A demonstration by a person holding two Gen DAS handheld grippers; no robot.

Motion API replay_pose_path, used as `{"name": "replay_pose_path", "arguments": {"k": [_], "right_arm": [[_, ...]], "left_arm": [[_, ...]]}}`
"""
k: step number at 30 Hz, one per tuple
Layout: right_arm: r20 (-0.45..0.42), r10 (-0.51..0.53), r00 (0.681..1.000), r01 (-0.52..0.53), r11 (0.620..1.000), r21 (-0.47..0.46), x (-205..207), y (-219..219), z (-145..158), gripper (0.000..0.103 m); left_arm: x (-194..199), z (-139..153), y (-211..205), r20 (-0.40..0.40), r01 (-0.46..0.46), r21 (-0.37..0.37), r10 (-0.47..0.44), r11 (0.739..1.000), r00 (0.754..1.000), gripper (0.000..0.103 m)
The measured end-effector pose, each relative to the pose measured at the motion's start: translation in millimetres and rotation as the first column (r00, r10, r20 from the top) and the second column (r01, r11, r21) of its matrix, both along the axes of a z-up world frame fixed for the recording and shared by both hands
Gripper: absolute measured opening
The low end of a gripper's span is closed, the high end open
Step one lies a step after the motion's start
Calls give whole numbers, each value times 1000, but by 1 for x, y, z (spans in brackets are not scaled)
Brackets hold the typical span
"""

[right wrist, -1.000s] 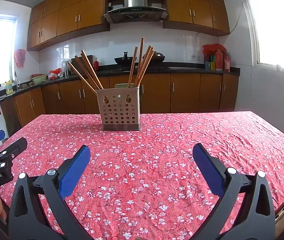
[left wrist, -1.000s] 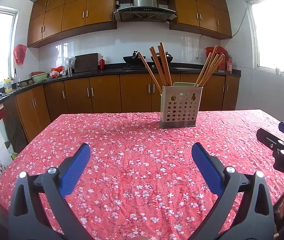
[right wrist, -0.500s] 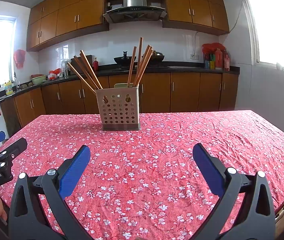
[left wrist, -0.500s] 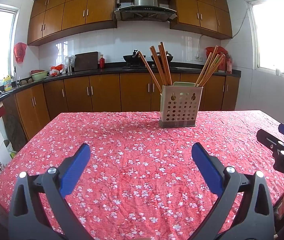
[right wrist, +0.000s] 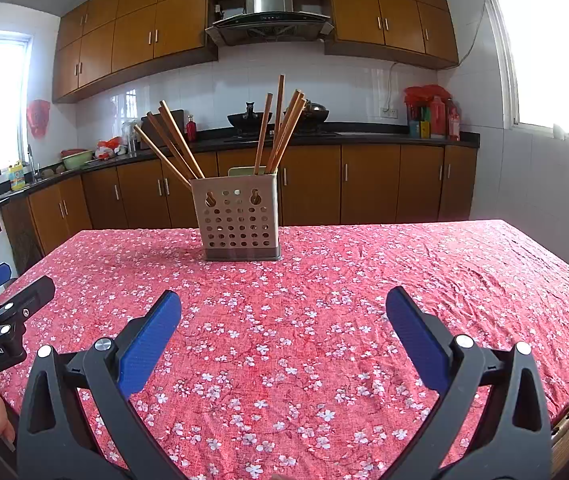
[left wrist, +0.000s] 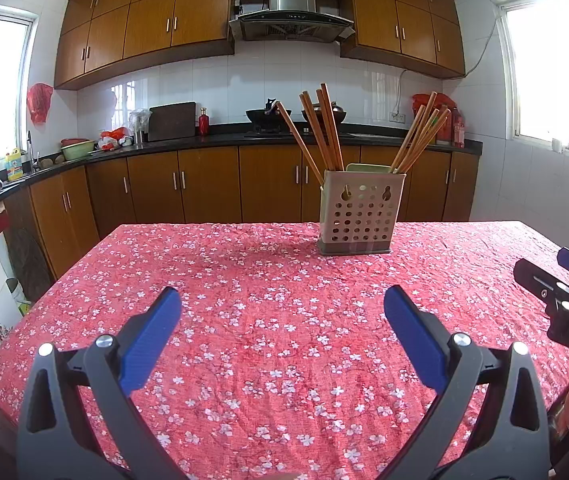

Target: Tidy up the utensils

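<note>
Hovering low over the red floral tablecloth (left wrist: 268, 320), the left gripper (left wrist: 282, 304) has its blue-padded fingers (left wrist: 150, 340) spread wide with nothing between them. Ahead of its right finger, well apart from it, stands the perforated beige utensil holder (left wrist: 358, 216), upright on the cloth. One bunch of wooden chopsticks (left wrist: 320, 132) leans left out of the holder's left side, and a second bunch of chopsticks (left wrist: 420, 140) fans right out of its right side. Further right, beyond the right finger, the front of the right gripper (left wrist: 564, 284) juts in at the picture's edge.

In the right wrist view the right gripper (right wrist: 284, 306) is likewise spread wide and empty above the cloth, its fingers (right wrist: 414, 336) clear of everything. Here the holder (right wrist: 236, 220) sits ahead and nearer the left finger, well apart from it. Behind the table run the brown kitchen cabinets (right wrist: 368, 184) and a range hood (right wrist: 268, 12)
</note>
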State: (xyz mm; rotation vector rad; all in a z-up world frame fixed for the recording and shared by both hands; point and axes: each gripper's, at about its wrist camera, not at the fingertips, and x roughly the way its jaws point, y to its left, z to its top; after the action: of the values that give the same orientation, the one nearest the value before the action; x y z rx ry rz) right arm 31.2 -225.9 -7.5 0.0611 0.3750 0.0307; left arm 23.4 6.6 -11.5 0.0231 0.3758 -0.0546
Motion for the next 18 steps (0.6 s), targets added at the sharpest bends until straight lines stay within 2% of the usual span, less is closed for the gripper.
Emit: {"name": "replay_pose_path", "arguments": {"k": [18], "right_arm": [[-7,-7,1000,7,1000,6,1,3,0,101]], "left_arm": [[1,0,-1,-4,-3,-1,3,1000,1000,99]]}}
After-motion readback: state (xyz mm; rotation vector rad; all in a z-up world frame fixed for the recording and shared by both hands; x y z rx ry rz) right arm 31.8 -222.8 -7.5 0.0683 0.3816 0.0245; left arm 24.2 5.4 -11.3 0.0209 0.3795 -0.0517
